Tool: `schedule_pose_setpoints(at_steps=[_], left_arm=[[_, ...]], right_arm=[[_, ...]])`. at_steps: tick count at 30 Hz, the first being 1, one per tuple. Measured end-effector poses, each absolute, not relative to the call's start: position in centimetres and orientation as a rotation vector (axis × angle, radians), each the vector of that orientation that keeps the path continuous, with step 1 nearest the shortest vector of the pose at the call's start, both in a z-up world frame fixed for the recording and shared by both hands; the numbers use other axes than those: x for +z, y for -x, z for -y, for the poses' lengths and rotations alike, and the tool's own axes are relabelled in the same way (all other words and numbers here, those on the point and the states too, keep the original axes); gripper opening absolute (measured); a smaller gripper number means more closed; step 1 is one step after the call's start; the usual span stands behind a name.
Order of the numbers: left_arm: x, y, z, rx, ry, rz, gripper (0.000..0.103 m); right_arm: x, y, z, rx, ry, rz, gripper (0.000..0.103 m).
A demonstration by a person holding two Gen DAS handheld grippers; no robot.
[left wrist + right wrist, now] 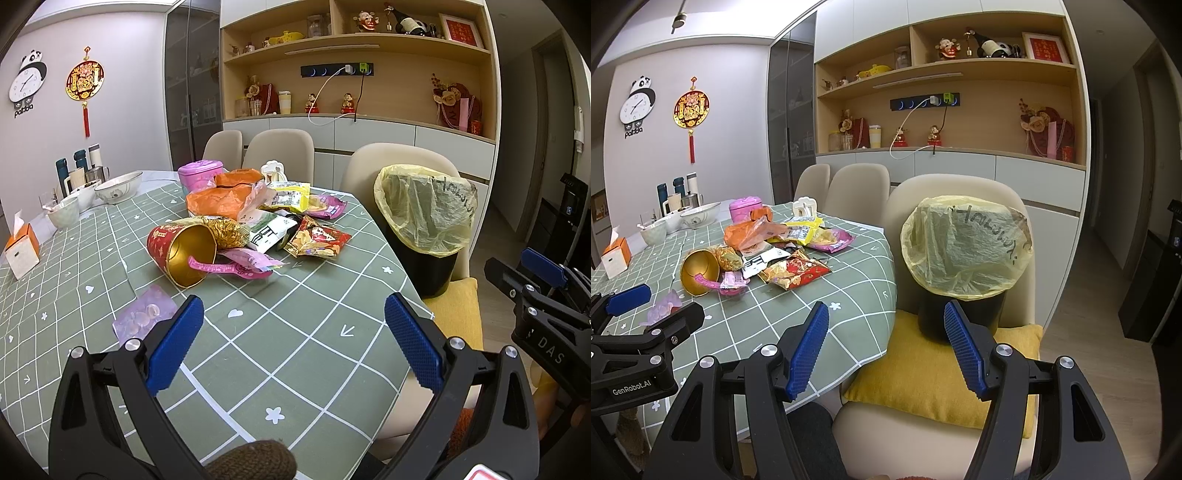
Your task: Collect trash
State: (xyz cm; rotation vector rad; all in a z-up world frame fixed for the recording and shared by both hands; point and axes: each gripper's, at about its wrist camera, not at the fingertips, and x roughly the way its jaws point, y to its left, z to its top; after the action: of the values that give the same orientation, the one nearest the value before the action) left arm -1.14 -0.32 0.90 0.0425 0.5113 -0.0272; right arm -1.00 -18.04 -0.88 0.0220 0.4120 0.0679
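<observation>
Left gripper (293, 325) and right gripper (882, 332): jaws spread, empty. Snack wrappers (317, 238) piled mid-table; lined trash bin (964, 258) beside table's right edge.

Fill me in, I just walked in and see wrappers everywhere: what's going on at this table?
A person is clearing trash with a handheld gripper in each hand. Snack wrappers and a tipped red and gold cup lie piled on the green checked tablecloth. A black bin with a yellow liner stands on a yellow cushion on the chair beside the table. The left gripper and right gripper both hover with jaws open and empty, so nothing is picked up yet.
</observation>
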Motion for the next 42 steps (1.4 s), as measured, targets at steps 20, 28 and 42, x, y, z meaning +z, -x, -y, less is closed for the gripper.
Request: schedule_pose_setpoints(at_steps=[20, 28, 42], left_arm=[[0.9, 1.2, 0.2, -0.025, -0.04, -0.519, 0.094], [0.5, 0.8, 0.1, -0.025, -0.034, -0.536, 0.094], [1.3, -3.1, -3.8, -0.047, -0.008, -0.583, 0.094]], right_arm=[[-1.0, 1.1, 18.0, 0.072, -0.022, -0.415, 0.061], [-1.1, 1.0, 18.0, 0.073, -0.025, -0.42, 0.061], [-1.7, -5.8, 18.8, 0.14, 0.008, -0.476, 0.061]])
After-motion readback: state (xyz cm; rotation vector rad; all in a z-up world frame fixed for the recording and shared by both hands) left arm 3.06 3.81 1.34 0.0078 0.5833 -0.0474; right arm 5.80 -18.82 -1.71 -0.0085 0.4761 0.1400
